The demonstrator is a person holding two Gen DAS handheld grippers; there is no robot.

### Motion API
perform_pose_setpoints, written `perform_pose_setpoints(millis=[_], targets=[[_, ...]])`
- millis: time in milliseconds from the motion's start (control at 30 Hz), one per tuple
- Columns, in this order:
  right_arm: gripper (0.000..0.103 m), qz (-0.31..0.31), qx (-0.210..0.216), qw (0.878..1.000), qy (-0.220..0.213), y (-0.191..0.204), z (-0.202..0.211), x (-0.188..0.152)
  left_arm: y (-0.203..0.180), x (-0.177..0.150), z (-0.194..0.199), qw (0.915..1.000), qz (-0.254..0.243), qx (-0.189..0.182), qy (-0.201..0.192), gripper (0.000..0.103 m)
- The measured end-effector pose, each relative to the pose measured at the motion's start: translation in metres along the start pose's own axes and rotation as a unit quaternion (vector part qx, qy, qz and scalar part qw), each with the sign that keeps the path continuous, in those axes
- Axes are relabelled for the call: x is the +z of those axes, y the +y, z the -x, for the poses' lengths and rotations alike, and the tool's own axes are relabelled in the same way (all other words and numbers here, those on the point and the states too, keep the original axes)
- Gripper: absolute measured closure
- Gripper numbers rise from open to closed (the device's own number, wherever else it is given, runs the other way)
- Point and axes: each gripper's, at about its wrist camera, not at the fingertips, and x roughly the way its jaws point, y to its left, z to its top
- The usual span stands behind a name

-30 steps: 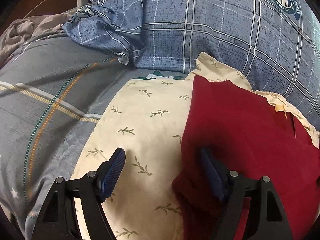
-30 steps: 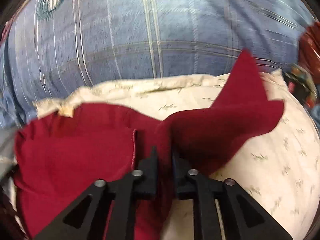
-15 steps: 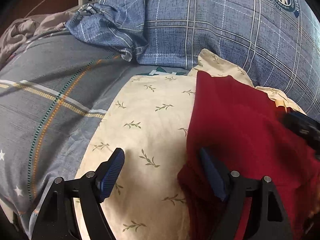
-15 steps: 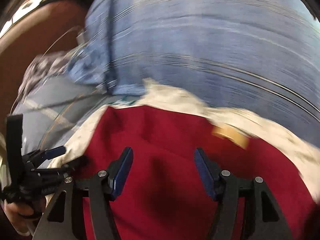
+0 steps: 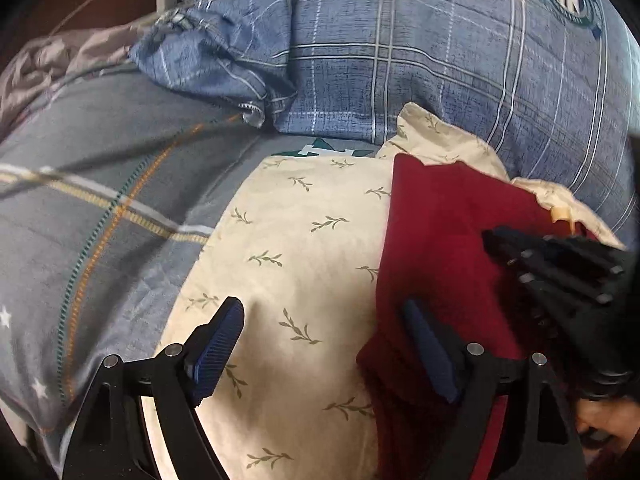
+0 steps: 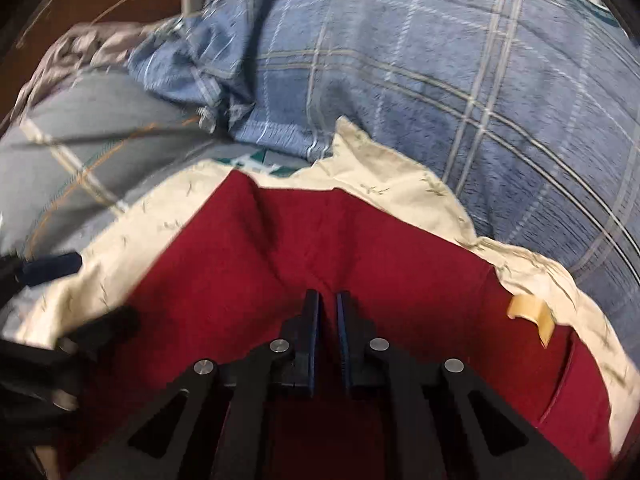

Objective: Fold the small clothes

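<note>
Blue plaid bedding (image 5: pixel 460 64) fills the back of what we see from the left wrist, with a grey striped cover (image 5: pixel 100 200) to the left of it and a cream cloth printed with small sprigs (image 5: pixel 296 248) spread in front. On the right part of that cream cloth lies the dark red garment (image 5: pixel 444 248), its left edge running straight down the picture. Our left gripper (image 5: pixel 324 344) stands wide apart and grips nothing: one blue pad is over the cream cloth, the other over the lower left edge of the red garment, and its jaws have just been opening a little further. Our right gripper (image 5: pixel 560 264) reaches in from the right above the red fabric. From the right wrist, somewhat blurred, we see the same plaid bedding (image 6: pixel 460 80) behind and the cream cloth (image 6: pixel 400 184) framing the red garment (image 6: pixel 248 264), which carries a tan tag (image 6: pixel 528 312) near its right edge. Our right gripper (image 6: pixel 327 320) has just snapped nearly closed, only a thin slit between its pads; we cannot tell whether a pinch of red fabric is caught there. Our left gripper (image 6: pixel 60 272) shows at the left edge.
</note>
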Motion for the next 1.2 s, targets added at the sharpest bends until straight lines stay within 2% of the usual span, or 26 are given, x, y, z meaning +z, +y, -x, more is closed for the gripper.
perform_pose_setpoints(millis=[67,133,167,200,333,400,433,467,567,633,700,767,800,833,900,967,1100,1133,1200], targets=[[0.092,-0.037,0.005,0.999,-0.013,-0.009,0.021,-0.001,-0.002,-0.002,0.002,1.0,-0.003,0.004,-0.005,0.021],[0.086,-0.074,0.012,0.997,-0.03,-0.022,0.05,-0.015,-0.005,-0.003,0.006,0.9999,-0.006,0.0,-0.009,0.022],[0.079,-0.077,0.013,0.996,-0.03,-0.025,0.058,-0.023,-0.006,-0.004,0.01,0.9998,-0.009,-0.001,-0.016,0.022],[0.075,-0.076,0.003,0.997,-0.028,-0.029,0.068,-0.035,-0.007,-0.004,0.013,0.9997,-0.011,-0.001,-0.022,0.022],[0.07,-0.094,-0.046,0.994,-0.012,-0.046,0.082,-0.075,-0.013,-0.009,0.027,0.9989,-0.019,-0.013,-0.042,0.022],[0.059,-0.127,-0.06,0.99,0.005,-0.061,0.078,-0.094,-0.014,-0.011,0.032,0.9984,-0.021,-0.015,-0.05,0.022],[0.059,-0.141,-0.055,0.988,0.015,-0.066,0.076,-0.103,-0.015,-0.012,0.035,0.9981,-0.022,-0.018,-0.055,0.022],[0.059,-0.141,-0.05,0.989,-0.002,-0.067,0.084,-0.109,-0.016,-0.013,0.038,0.9978,-0.024,-0.02,-0.059,0.022],[0.058,-0.123,-0.068,0.99,0.007,-0.065,0.1,-0.109,-0.017,-0.016,0.042,0.9974,-0.023,-0.03,-0.062,0.022],[0.05,-0.137,-0.093,0.986,-0.012,-0.076,0.113,-0.111,-0.017,-0.017,0.043,0.9972,-0.021,-0.04,-0.06,0.022],[0.037,-0.167,-0.122,0.978,-0.015,-0.094,0.115,-0.114,-0.019,-0.018,0.04,0.9969,-0.023,-0.055,-0.051,0.022],[0.037,-0.188,-0.146,0.971,0.014,-0.114,0.103,-0.125,-0.025,-0.02,0.036,0.9968,-0.034,-0.061,-0.039,0.022],[0.037,-0.194,-0.135,0.971,0.022,-0.121,0.1,-0.13,-0.029,-0.022,0.033,0.9967,-0.044,-0.058,-0.035,0.022],[0.037,-0.196,-0.127,0.972,0.005,-0.123,0.107,-0.132,-0.031,-0.022,0.032,0.9967,-0.05,-0.055,-0.034,0.022],[0.037,-0.195,-0.124,0.973,0.018,-0.123,0.117,-0.129,-0.037,-0.023,0.031,0.9964,-0.06,-0.049,-0.034,0.022],[0.037,-0.205,-0.119,0.972,0.001,-0.133,0.132,-0.128,-0.039,-0.021,0.034,0.996,-0.06,-0.047,-0.046,0.022],[0.037,-0.269,-0.144,0.952,-0.03,-0.185,0.163,-0.129,-0.039,-0.021,0.04,0.9948,-0.061,-0.051,-0.063,0.022],[0.037,-0.3,-0.138,0.943,-0.028,-0.205,0.169,-0.132,-0.038,-0.021,0.041,0.9949,-0.061,-0.052,-0.062,0.022],[0.037,-0.379,-0.091,0.921,-0.031,-0.244,0.179,-0.146,-0.036,-0.021,0.039,0.9951,-0.06,-0.053,-0.059,0.022]])
